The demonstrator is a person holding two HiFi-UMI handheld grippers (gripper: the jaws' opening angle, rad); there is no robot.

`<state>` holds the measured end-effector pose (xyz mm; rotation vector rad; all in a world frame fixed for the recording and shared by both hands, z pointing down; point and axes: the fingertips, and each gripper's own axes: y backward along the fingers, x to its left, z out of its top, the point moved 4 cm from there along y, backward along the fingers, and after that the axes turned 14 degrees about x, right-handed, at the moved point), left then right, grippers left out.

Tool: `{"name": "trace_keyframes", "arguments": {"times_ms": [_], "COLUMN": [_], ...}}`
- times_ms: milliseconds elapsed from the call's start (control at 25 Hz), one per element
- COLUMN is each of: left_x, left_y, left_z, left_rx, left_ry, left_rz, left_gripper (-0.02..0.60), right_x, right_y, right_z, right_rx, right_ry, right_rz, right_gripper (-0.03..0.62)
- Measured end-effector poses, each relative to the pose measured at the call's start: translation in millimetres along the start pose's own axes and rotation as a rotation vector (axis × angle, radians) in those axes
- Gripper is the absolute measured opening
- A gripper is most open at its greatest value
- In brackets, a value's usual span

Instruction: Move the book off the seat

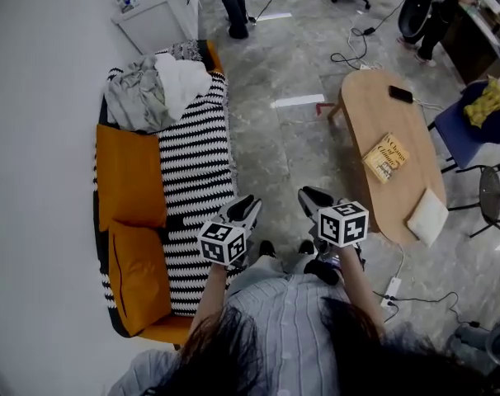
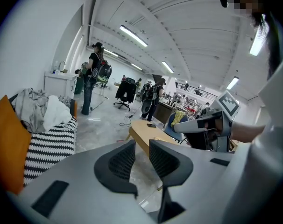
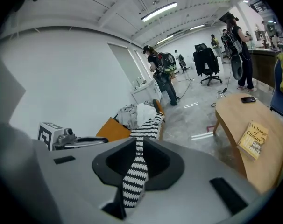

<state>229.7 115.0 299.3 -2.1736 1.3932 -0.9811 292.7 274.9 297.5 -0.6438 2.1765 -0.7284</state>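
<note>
Sofa [image 1: 192, 180] with striped cover, at the wall to the person's left; its seat carries two orange cushions [image 1: 130, 176] and a heap of clothes [image 1: 151, 89], but no book. Table [image 1: 374, 114], oval, across the aisle to the person's right. Book [image 1: 385, 157] lies flat on the tabletop, well apart from the seat, so the move looks finished.

Left gripper [image 1: 248, 205]: fingers set a little apart, nothing between them. Right gripper [image 1: 312, 195]: fingers drawn almost together, a thin slit left, through which only the sofa shows; it holds nothing. Both hover over the floor between sofa and table.

Likely faults from here, by judgement:
- A step to the person's right could catch the power strip [image 1: 390, 288] and its cable [image 1: 415, 298], which lie just beside the feet.
- A fresh reach for the book with the right fingers this narrow would shove it along the table, not grip it.
- A swing of either gripper toward the sofa could snag the clothes.
</note>
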Motion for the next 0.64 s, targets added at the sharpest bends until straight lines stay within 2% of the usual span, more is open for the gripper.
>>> {"name": "trace_keyframes", "arguments": {"times_ms": [280,640], "left_x": [4.6,9.5], "left_y": [3.2,-3.2], "left_z": [-4.3,14.3], "left_rx": [0.002,-0.022], "left_ry": [-0.008,-0.036], "left_rz": [-0.017,-0.018], "left_gripper": [0.100,0.099], "right_x": [-6.4,-32.2], "right_y": [2.9,17.7], "right_z": [1.5,19.4], "right_rx": [-0.022,-0.083], "right_ry": [-0.021,-0.053], "right_rz": [-0.041,-0.082], "right_gripper": [0.054,0.054]}}
